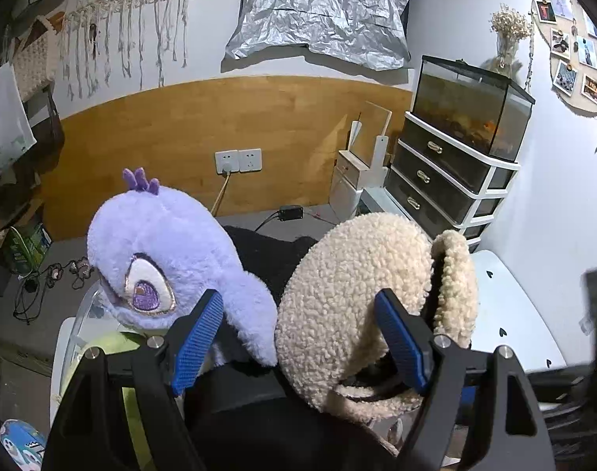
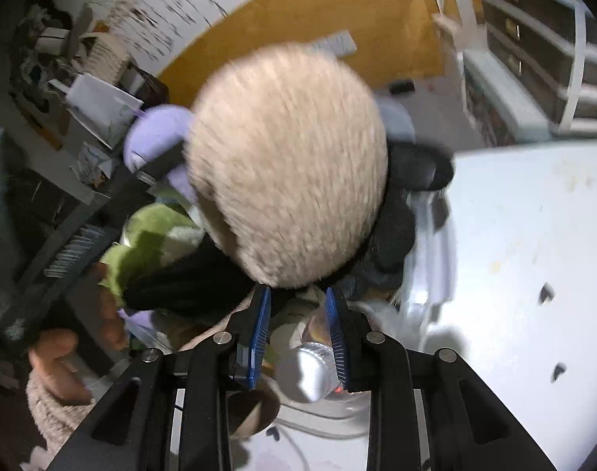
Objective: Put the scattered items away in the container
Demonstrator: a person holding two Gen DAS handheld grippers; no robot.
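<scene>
The cream fleece earmuffs (image 1: 357, 306) sit atop the pile in the clear container (image 1: 78, 314), beside the purple plush (image 1: 173, 251). The left gripper (image 1: 302, 337) gapes wide, holding nothing; the right gripper (image 2: 296, 337) stands partly open, its contents unclear. Pressing the earmuffs down centrally would probably settle them.

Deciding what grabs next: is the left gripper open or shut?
Open. The left gripper has its blue pads spread wide, with the cream earmuffs between them, unclamped.

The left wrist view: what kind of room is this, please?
Most likely a bedroom or living room in a home. It shows a fish tank on a drawer unit, a photo board on the wall, and plush toys close up.
</scene>
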